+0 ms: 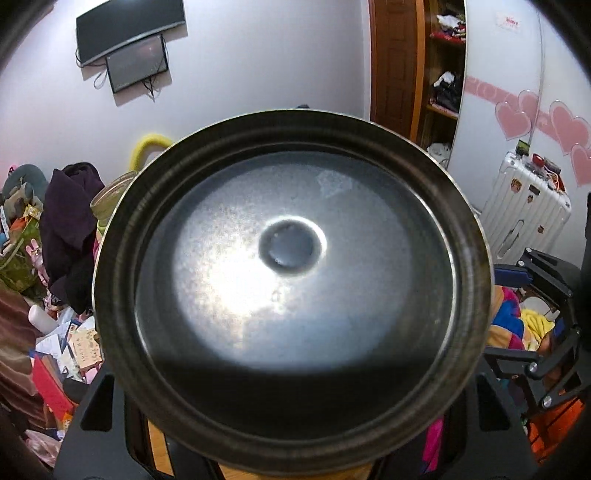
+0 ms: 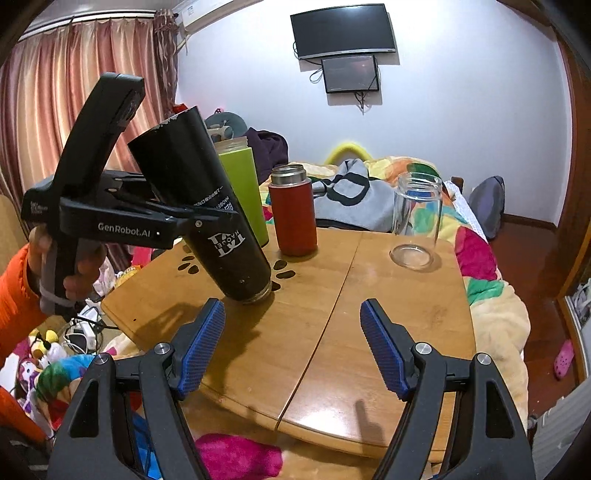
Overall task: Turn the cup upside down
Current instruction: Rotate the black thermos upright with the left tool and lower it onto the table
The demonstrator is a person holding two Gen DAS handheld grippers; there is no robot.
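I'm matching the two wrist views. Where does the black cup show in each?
Left wrist: black cup fills the centre, seen end-on into its mouth.
Right wrist: black cup left of centre, tilted mouth-down over the table, in the left gripper.
Shared landmark: wall screen.

left claw (image 2: 207,218) clamped – right claw (image 2: 291,347) spread

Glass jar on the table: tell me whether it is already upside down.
No. In the right wrist view the glass jar stands upright on the wooden table, its open mouth facing up.
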